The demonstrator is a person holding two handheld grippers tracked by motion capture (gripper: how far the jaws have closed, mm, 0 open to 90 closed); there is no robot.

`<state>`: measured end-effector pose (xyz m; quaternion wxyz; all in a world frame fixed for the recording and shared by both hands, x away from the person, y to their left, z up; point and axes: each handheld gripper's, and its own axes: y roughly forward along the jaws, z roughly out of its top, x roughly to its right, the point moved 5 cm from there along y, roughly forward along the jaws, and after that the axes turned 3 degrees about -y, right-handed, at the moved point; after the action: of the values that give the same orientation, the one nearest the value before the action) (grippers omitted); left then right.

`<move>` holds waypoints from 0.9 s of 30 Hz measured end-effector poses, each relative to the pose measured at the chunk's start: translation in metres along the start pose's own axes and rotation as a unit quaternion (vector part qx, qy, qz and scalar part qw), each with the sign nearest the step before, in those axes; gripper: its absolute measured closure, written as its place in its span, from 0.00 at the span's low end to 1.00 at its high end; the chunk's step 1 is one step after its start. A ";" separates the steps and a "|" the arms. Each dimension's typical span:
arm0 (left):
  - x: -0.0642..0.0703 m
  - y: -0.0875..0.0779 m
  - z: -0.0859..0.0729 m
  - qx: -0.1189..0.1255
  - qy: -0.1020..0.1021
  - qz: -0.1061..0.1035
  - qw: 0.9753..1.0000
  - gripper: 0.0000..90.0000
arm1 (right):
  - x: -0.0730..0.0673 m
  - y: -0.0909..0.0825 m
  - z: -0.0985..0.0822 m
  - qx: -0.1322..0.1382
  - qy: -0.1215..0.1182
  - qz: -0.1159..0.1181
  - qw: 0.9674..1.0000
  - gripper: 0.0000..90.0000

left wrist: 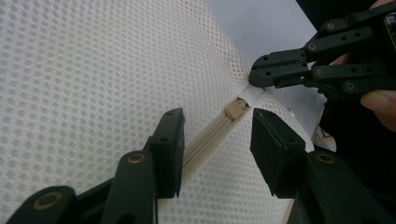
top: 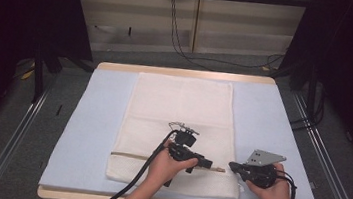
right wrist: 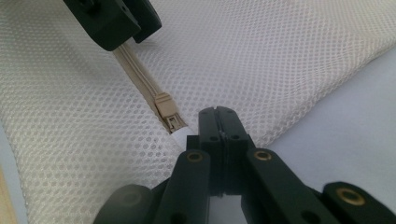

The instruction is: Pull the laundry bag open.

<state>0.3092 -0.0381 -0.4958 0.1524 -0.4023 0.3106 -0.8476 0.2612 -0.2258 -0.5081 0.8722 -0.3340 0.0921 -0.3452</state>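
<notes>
- I am working a white mesh laundry bag (top: 178, 130) that lies flat down the middle of the desk (top: 85, 134), its long sides running from the near edge to the far edge.
- A beige zipper (left wrist: 205, 140) crosses the bag near its near end, parallel to the desk's near edge; this line is the axis my next move has to follow.
- The zipper slider (right wrist: 166, 108) sits at the right end of that line, close to the bag's right edge and toward the desk's near right corner.
- My right claw (right wrist: 218, 122) is fully closed, pinching the white fabric tab (right wrist: 183, 136) at the zipper's end, just beyond the slider. I judge it is anchoring the bag.
- My left claw (left wrist: 217, 140) is partly open, its jaws straddling the zipper line with one jaw on each side, and has hold of nothing. No pad touches the slider.
- From the left claw, the slider (left wrist: 235, 108) lies straight ahead along the zipper, a short way past the jaw tips, between them and the right claw (left wrist: 261, 74).
- The left claw is the free one and nearest to grasp the slider; I judge it must advance along the zipper toward the right edge, then close.
</notes>
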 end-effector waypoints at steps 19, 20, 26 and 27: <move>0.011 0.032 0.003 -0.016 -0.044 -0.004 0.999 0.73 | -0.003 0.004 -0.005 -0.007 0.002 0.010 1.000 1.00; 0.010 0.032 0.003 -0.017 -0.044 0.001 0.999 0.75 | -0.003 0.004 -0.005 -0.007 0.003 0.011 1.000 1.00; 0.009 0.034 0.004 -0.017 -0.060 -0.008 0.998 0.79 | -0.003 0.004 -0.006 -0.006 0.006 0.011 1.000 1.00; 0.011 0.035 0.004 -0.016 -0.054 -0.010 0.998 0.79 | -0.003 0.004 -0.006 -0.006 0.007 0.012 1.000 1.00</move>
<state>0.3062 -0.0719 -0.5101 0.1543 -0.4527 0.3118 -0.8210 0.2588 -0.2245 -0.5155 0.8736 -0.3358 0.1044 -0.3363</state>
